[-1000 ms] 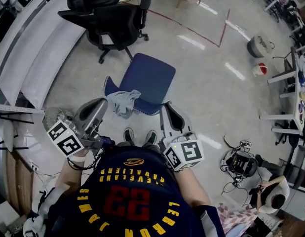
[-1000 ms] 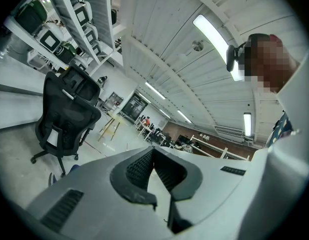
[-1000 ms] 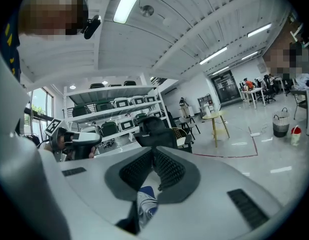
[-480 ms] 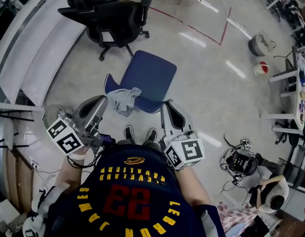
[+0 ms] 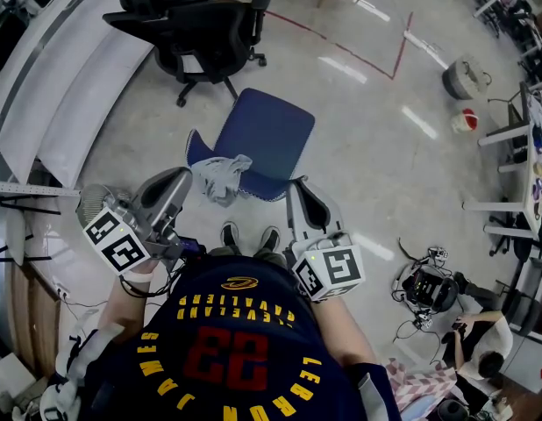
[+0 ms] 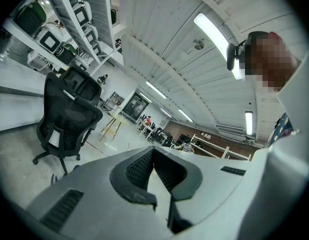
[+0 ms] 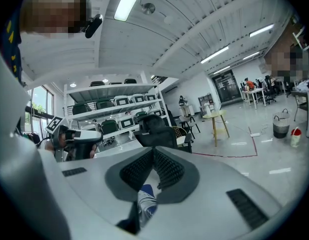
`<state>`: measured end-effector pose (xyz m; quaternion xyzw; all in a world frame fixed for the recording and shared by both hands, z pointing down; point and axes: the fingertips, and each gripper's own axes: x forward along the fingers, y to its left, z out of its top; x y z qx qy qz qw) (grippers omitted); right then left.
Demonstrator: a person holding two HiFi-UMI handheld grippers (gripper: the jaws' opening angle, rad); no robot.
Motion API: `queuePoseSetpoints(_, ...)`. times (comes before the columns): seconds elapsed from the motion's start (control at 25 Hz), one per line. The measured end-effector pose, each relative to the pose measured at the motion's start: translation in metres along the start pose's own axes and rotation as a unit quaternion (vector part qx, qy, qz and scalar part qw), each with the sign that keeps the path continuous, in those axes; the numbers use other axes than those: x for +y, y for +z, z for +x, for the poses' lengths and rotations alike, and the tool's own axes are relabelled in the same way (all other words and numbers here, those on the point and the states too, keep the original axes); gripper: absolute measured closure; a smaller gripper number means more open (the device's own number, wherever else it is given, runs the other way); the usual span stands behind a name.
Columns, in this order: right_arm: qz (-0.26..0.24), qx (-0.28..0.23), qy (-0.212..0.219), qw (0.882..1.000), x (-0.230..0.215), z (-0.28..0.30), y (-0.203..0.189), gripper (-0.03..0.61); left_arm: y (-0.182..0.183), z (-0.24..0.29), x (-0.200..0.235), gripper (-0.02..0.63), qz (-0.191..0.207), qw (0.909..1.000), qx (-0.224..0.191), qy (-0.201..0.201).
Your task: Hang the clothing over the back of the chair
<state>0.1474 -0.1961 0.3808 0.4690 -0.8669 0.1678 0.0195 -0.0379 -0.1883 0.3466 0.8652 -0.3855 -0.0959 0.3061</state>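
A blue chair (image 5: 269,132) stands on the floor right in front of my feet. A grey garment (image 5: 218,181) lies draped over its near back edge, toward the left. My left gripper (image 5: 180,181) hovers level beside the garment's left end, jaws shut and empty; its own view (image 6: 153,149) shows the pads meeting. My right gripper (image 5: 299,188) sits just right of the chair back, also shut with nothing in it (image 7: 153,150). Below its jaws a strip of the grey garment (image 7: 144,200) shows.
Two black office chairs (image 5: 194,26) stand beyond the blue chair, beside white shelving (image 5: 52,86) along the left. A red tape line (image 5: 376,64) crosses the floor. Bins (image 5: 462,82) and desks are at the right, and a seated person (image 5: 481,340) with gear at lower right.
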Motion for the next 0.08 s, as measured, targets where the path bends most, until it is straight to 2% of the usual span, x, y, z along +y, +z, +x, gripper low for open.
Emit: queuePoseSetpoints(0.08,0.000,0.001,0.001,1.000,-0.0001,0.0002,-0.0004,0.555,0.0005,0.0008,-0.0002,0.611,0.000,1.0000,0.000,0.000)
